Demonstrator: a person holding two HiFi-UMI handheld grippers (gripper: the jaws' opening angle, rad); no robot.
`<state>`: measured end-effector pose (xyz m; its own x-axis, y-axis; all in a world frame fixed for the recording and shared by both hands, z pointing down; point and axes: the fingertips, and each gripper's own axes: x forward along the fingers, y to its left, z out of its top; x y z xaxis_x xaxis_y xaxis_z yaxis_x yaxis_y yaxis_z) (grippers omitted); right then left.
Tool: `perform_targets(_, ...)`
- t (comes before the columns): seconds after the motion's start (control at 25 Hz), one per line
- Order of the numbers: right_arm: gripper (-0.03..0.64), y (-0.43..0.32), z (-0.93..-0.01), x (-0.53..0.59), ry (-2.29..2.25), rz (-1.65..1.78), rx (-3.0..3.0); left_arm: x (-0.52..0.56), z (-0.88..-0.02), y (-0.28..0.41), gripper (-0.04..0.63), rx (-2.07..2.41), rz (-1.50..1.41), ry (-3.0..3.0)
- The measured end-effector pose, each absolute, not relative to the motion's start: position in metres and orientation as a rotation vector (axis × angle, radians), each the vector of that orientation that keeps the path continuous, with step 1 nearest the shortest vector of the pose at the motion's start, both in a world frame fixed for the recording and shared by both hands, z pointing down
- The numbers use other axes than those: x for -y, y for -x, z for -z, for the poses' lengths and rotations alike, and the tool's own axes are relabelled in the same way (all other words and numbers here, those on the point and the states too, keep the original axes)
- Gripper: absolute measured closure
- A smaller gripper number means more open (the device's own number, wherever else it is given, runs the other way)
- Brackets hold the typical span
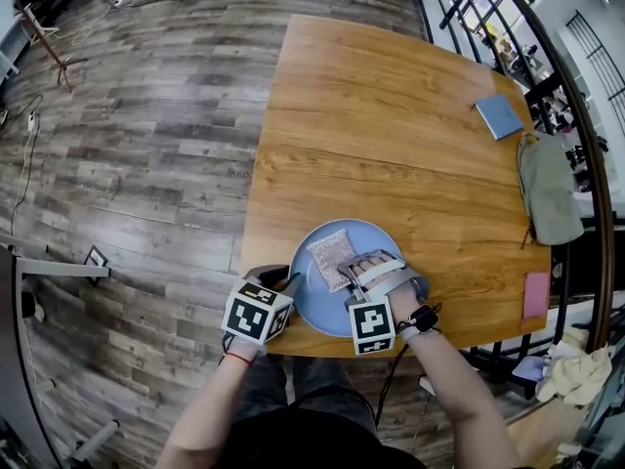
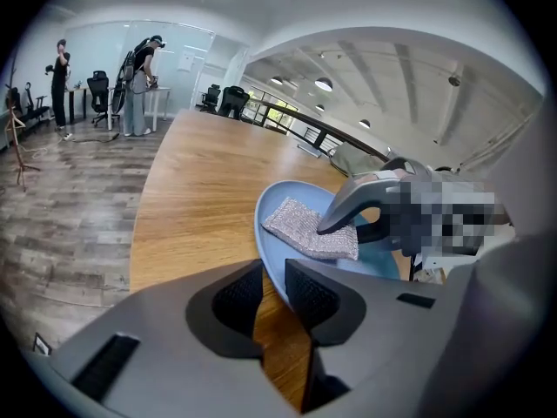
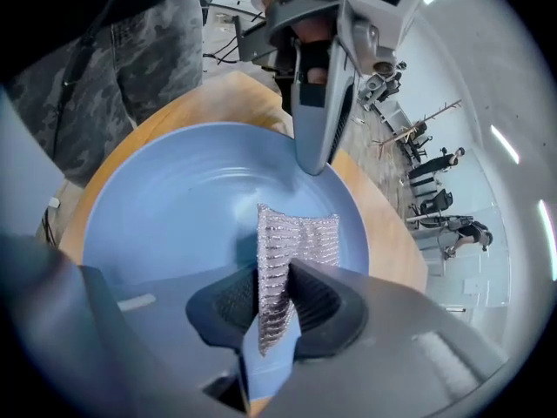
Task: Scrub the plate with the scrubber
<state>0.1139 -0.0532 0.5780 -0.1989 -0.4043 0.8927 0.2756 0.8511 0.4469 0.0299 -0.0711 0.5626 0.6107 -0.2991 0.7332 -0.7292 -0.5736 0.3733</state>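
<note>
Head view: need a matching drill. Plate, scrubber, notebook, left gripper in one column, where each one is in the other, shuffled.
Things:
1. plate
2. scrubber
3. notebook
4. left gripper

Places:
A. held by the right gripper
B. at the plate's left rim
C. far right part of the table
D. at the table's near edge

Pairs: 1-D, 2-A, 3-C, 4-B

The head camera looks steeply down on the light-brown wooden table point(image 1: 391, 135). Both gripper cameras sit close over the same round pale-blue plate point(image 1: 317, 308) point(image 2: 305, 190) point(image 3: 174, 207), looking in from opposite sides.
</note>
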Motion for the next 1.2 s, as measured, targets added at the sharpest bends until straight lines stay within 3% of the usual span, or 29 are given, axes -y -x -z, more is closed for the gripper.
perform_targets(0.64, 0.531, -0.199, -0.575, -0.005, -0.065, 0.402, 1.525, 0.081, -0.562, -0.03, 0.548, 0.925, -0.801, -2.14)
perform_targets(0.92, 0.531, -0.183, -0.574, -0.047, 0.078, 0.256, 1.571, 0.084, -0.561, -0.03, 0.571, 0.952, -0.73, -2.096)
perform_targets(1.2, 0.531, -0.141, -0.577, -0.06, 0.257, 0.374, 1.597, 0.086, -0.563, -0.03, 0.575, 0.962, -0.692, -2.071)
